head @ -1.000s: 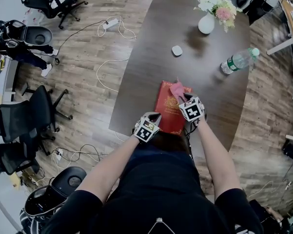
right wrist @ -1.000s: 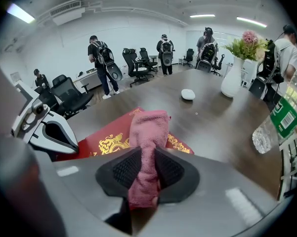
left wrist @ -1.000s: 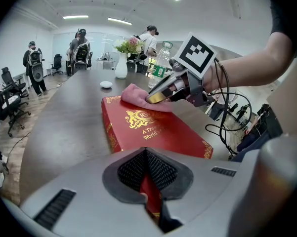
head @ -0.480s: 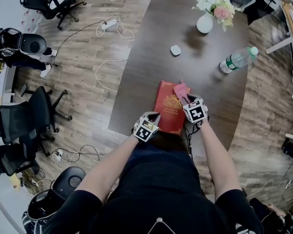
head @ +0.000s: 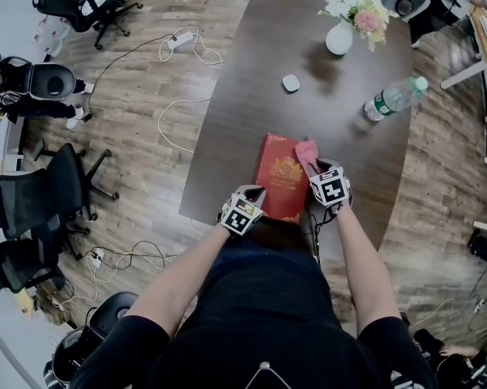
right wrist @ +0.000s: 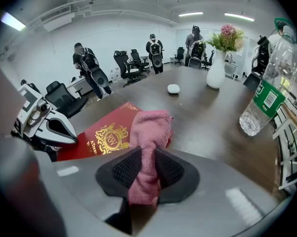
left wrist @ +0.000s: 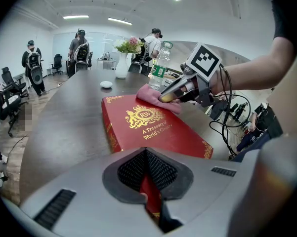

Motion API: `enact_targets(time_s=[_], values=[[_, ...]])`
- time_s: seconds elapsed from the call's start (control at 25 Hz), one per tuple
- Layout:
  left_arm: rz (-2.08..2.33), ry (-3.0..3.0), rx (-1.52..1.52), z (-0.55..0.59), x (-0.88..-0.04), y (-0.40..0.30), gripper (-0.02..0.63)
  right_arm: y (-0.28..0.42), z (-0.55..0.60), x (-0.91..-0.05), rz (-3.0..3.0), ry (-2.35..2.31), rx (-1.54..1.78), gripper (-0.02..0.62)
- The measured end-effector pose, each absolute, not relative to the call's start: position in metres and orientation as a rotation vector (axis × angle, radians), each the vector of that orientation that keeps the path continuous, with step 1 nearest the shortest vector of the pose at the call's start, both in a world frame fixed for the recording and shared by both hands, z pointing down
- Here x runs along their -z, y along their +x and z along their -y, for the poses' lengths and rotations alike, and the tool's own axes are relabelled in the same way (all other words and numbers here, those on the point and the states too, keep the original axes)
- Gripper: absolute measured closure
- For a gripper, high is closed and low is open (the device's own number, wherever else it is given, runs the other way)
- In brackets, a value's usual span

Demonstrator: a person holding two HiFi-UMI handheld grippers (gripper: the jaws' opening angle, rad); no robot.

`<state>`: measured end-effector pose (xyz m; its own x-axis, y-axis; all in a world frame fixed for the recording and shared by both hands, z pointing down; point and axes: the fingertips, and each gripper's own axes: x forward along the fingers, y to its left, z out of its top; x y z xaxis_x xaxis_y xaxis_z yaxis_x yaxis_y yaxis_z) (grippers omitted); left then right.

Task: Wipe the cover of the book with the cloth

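Left hand-held gripper (left wrist: 148, 194) is clamped on the near edge of the red hardback book with gold lettering (head: 282, 177), evidently to steady it at centre frame on the dark wooden bench (head: 308, 47). Right hand-held gripper (right wrist: 144, 179) pinches the pink terry cloth (right wrist: 150, 127), whose free end rests on the cover's upper right corner, positioned for wiping

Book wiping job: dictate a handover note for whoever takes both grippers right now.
Left gripper: jaws shut on the near edge of the red book, which lies flat on the table.
Right gripper: jaws shut on the pink cloth, which lies on the cover's far right corner.
Done: cloth is on the cover; how much is wiped cannot be told.
Left: sweep the cloth over the whole cover.
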<state>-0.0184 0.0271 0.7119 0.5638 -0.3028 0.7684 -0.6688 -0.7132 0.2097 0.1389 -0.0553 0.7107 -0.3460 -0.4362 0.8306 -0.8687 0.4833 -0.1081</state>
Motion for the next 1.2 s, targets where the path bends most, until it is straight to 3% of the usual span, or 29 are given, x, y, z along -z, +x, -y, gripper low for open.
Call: enact_targets(time_s=[1.2], values=[[0.778,2.322,-0.996,-0.025,-0.712,-0.018,0.611,0.129,0.048,-0.712,1.958,1.051,-0.744,0.502]])
